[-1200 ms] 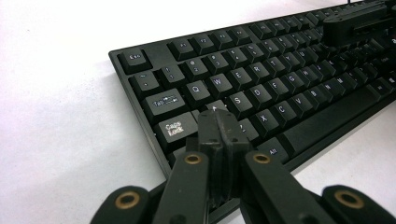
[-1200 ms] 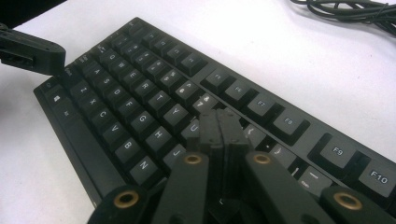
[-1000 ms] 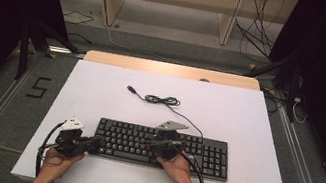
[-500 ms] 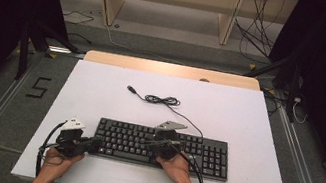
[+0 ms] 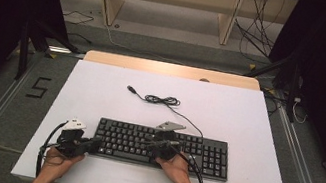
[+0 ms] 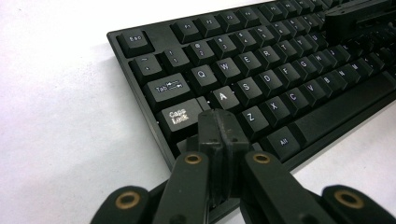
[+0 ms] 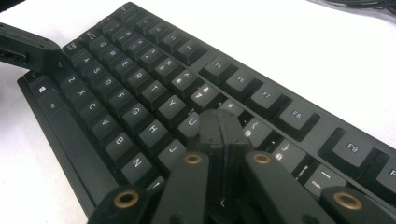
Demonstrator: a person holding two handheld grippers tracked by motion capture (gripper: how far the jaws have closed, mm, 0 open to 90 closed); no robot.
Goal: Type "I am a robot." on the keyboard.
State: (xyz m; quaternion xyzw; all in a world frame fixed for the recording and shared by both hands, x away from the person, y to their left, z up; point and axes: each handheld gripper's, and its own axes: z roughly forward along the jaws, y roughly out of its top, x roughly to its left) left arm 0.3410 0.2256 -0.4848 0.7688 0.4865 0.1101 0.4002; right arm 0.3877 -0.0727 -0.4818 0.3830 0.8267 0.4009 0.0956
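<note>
A black keyboard [image 5: 200, 154] lies across the near half of the white table [image 5: 229, 108]. My left gripper [image 5: 94, 144] is shut, its tips at the keyboard's left end; in the left gripper view the closed jaws [image 6: 219, 133] rest over the shift key area below Caps Lock [image 6: 180, 116]. My right gripper [image 5: 151, 142] is shut too, held over the middle key rows; in the right gripper view its tips [image 7: 219, 128] sit by the U and J keys [image 7: 175, 149]. Nothing is held between either pair of jaws. The keyboard [image 6: 280, 79] [image 7: 140, 88] lies flat.
The keyboard's black cable [image 5: 162, 100] lies coiled on the table behind it, its plug end loose toward the left. A wooden strip [image 5: 170, 69] edges the table's far side. Shelving and floor cables stand beyond. Bare white table surrounds the keyboard.
</note>
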